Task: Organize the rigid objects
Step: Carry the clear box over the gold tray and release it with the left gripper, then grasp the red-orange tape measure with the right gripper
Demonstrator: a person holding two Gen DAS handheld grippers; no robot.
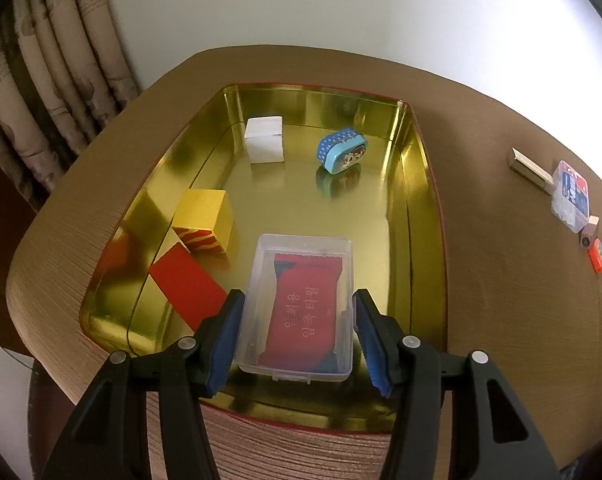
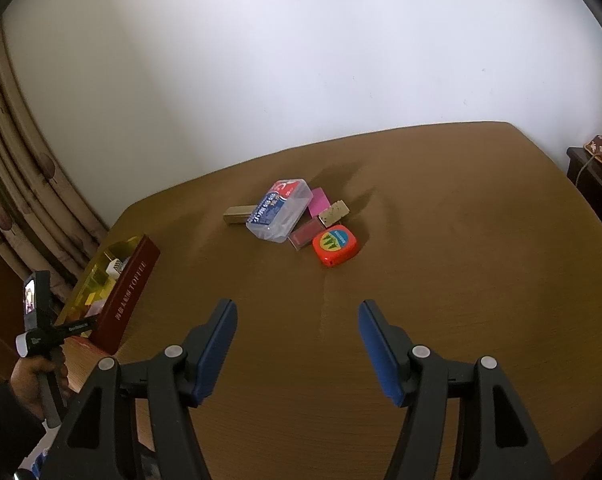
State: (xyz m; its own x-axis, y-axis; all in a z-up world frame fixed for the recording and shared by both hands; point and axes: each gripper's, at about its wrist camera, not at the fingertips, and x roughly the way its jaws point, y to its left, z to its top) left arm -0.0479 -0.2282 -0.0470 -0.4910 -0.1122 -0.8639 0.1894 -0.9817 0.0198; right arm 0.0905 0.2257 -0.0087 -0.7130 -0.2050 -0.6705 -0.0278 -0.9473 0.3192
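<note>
My left gripper point(image 1: 297, 334): jaws spread on either side of a clear plastic case point(image 1: 301, 308), a gap showing on the right side; whether the left pad touches I cannot tell. The case holds a red packet and lies flat on the floor of the gold tin tray point(image 1: 417, 216), near its front edge

Also in the tray: a red block point(image 1: 187, 286) and a yellow box point(image 1: 205, 222) at the left, a white cube point(image 1: 264, 140) and a small blue oval tin point(image 1: 342, 151) toward the back

My right gripper point(image 2: 297, 350): jaws wide, nothing between them, above bare desk point(image 2: 441, 280)

On the desk ahead of it, well apart from the tray: a clear box with a blue label point(image 2: 279, 210), an orange tape measure point(image 2: 334, 245), a pink card point(image 2: 320, 201), a small speckled block point(image 2: 333, 212) and a metal bar point(image 2: 237, 214), clustered together
</note>
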